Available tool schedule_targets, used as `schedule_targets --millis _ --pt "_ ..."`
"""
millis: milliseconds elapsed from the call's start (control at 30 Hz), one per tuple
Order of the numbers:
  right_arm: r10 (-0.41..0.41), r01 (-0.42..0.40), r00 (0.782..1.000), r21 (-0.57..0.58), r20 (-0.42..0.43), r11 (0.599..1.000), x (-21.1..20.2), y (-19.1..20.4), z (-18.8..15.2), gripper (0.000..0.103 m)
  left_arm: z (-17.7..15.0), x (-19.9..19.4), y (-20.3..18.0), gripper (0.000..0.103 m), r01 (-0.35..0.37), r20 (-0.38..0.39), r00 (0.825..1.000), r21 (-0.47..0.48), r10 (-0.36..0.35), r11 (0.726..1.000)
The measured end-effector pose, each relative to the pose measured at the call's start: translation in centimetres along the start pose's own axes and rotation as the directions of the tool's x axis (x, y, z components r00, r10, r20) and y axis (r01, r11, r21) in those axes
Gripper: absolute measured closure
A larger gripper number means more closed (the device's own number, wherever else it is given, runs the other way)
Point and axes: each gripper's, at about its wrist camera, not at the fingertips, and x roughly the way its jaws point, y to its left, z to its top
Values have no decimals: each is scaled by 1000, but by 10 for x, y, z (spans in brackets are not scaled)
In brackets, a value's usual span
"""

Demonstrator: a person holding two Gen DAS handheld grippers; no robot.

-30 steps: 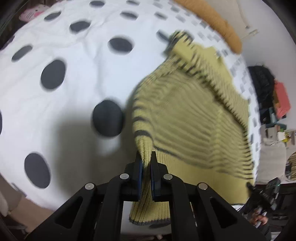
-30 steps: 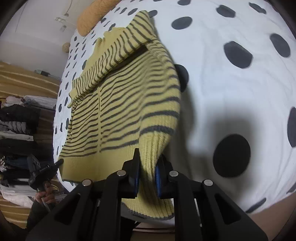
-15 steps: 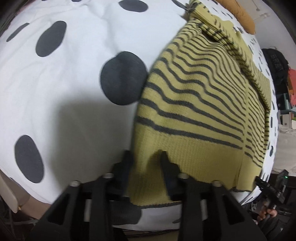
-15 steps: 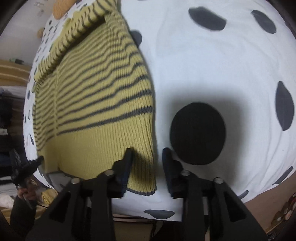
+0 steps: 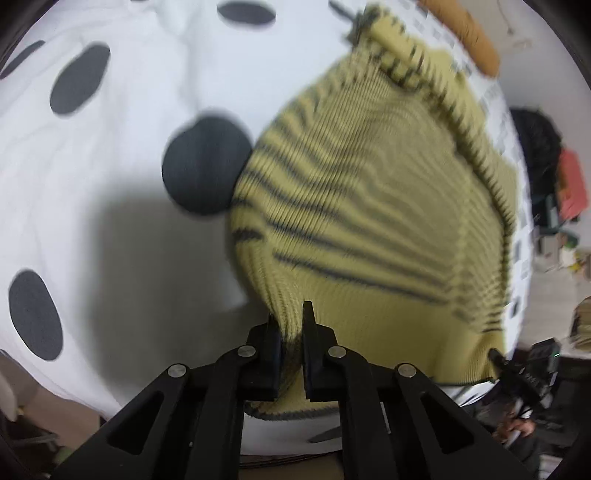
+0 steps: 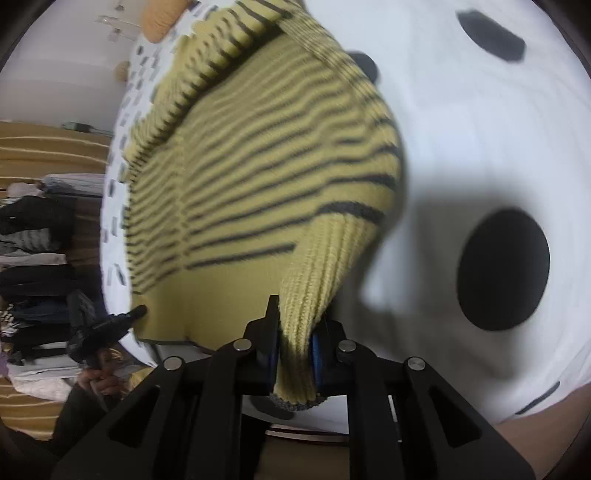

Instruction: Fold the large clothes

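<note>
A yellow knit sweater with dark stripes [image 5: 369,206] lies on a white bed cover with black dots [image 5: 110,155]. My left gripper [image 5: 291,325] is shut on the sweater's plain ribbed hem at its left corner and lifts it off the bed. My right gripper [image 6: 295,325] is shut on the hem at the sweater's [image 6: 258,166] right corner and lifts it too. The far part of the sweater, with a folded sleeve, rests on the bed. Each gripper shows in the other's view: the right one in the left wrist view [image 5: 517,369], the left one in the right wrist view [image 6: 107,325].
An orange pillow [image 5: 465,33] lies at the far end of the bed. Dark clothes hang on a rack [image 6: 33,258] beside the bed. Boxes and clutter [image 5: 565,192] stand on the other side. The bed's near edge is just below both grippers.
Half a second ago both grippers were open around the hem lying flat. Both have since shut on the hem and raised it off the bed.
</note>
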Motion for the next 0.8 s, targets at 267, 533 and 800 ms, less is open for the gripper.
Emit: schedule_targets --millis 267,533,800 --pt "71 -53 986 -118 150 992 -25 59 89 89 112 -53 -54 96 116 171 977 59 -125 991" --pt "44 -8 936 -104 350 995 -35 80 232 94 272 -54 -114 96 105 303 945 84 -126 991" --pt "-147 152 920 15 362 988 9 54 320 94 351 40 -118 95 -5 205 979 -33 11 999"
